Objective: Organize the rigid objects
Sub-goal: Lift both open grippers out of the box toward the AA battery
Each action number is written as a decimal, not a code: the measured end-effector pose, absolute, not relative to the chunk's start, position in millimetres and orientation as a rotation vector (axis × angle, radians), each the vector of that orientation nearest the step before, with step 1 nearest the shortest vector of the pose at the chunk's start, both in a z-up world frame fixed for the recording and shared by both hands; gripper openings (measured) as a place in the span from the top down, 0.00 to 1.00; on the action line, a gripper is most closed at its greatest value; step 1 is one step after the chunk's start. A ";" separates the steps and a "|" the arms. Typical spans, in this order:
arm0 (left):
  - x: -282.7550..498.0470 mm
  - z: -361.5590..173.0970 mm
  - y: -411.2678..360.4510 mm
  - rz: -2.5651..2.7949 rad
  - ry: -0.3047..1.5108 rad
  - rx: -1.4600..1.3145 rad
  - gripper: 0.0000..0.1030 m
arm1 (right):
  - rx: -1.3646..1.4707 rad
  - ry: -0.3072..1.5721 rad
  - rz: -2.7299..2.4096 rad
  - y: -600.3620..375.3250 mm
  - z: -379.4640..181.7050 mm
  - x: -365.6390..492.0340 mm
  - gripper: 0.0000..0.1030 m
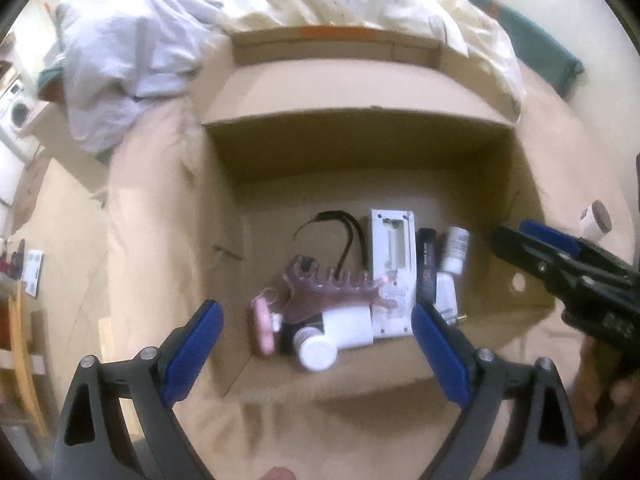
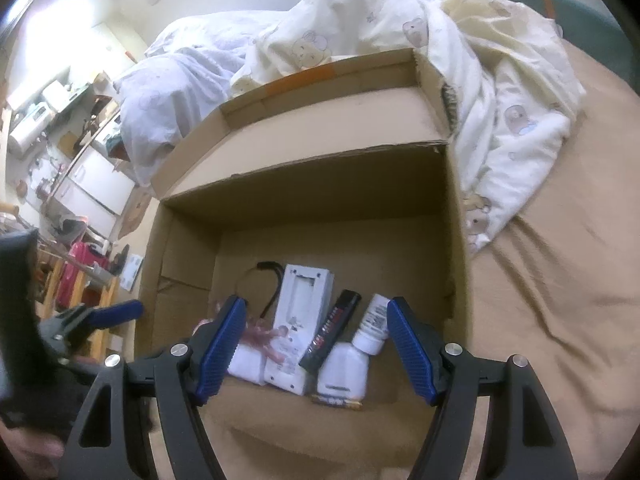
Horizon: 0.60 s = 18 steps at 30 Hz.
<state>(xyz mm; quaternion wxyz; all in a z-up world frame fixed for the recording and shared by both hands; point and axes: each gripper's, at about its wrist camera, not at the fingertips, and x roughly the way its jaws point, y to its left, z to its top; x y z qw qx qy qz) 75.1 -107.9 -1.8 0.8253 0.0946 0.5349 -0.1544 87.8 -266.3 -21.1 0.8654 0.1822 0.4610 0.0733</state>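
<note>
An open cardboard box lies on a bed with tan sheets. Inside lie a white flat device, a dark tube, a small white bottle, a white jar, a pink-purple hair claw, a pink item and a black cord. My left gripper is open above the box's near end, holding nothing. My right gripper is open above the same items, empty; it shows in the left wrist view at the box's right wall.
A rumpled white and cream blanket lies behind the box. A small white and brown object lies on the sheet right of the box. Furniture and shelves stand at the far left beyond the bed.
</note>
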 end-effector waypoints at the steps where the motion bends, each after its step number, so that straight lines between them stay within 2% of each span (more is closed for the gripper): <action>1: 71.5 0.9 -102.1 -0.318 1.133 0.190 0.09 | 0.377 0.966 0.150 -266.7 -20.0 84.5 0.25; 10: 36.8 7.4 -61.5 -0.275 1.174 0.107 0.09 | 0.374 0.954 0.146 -261.8 -6.3 47.4 0.25; 18: 16.9 -5.0 -56.7 -0.289 1.215 0.095 0.09 | 0.353 1.003 0.170 -252.3 -13.6 6.3 0.25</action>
